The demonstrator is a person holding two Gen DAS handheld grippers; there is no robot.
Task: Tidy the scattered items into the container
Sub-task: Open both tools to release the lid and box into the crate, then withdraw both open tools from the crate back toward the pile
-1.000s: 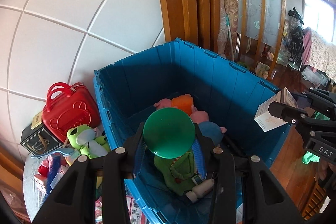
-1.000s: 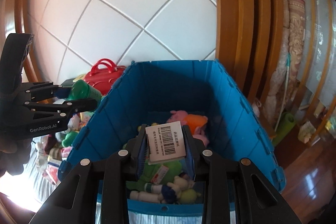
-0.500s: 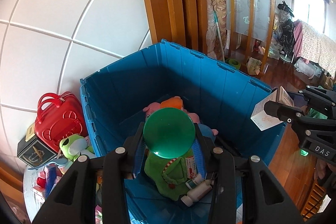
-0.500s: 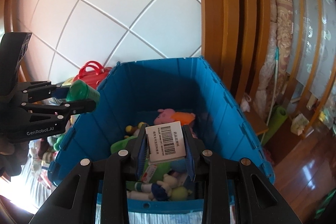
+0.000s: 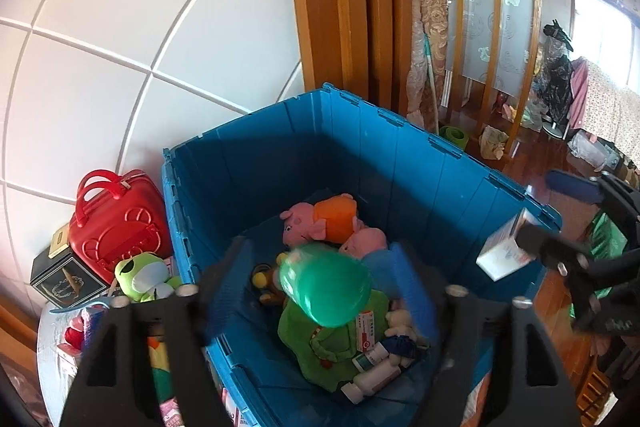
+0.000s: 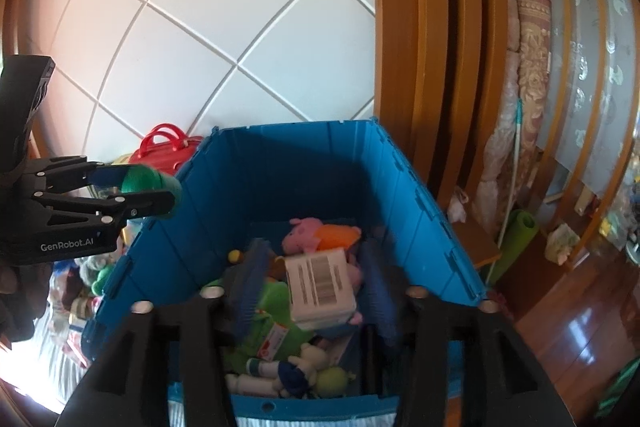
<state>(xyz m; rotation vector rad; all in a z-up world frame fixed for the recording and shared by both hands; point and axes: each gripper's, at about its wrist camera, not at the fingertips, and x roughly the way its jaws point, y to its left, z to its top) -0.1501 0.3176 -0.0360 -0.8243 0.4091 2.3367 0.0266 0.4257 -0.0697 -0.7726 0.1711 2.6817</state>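
Both tools opened; green cup [image 5: 325, 290] drops between.

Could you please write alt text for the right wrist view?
The right gripper, jaws open, releases a barcoded box over a blue bin of plush toys. At left, the left gripper holds a green cup at the bin's rim.

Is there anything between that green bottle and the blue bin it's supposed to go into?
Nothing visible. The green bottle sits between the open left claw fingers, directly above the open-topped blue bin. There is no lid, and below it are only toys already inside, such as the pink pig plush.
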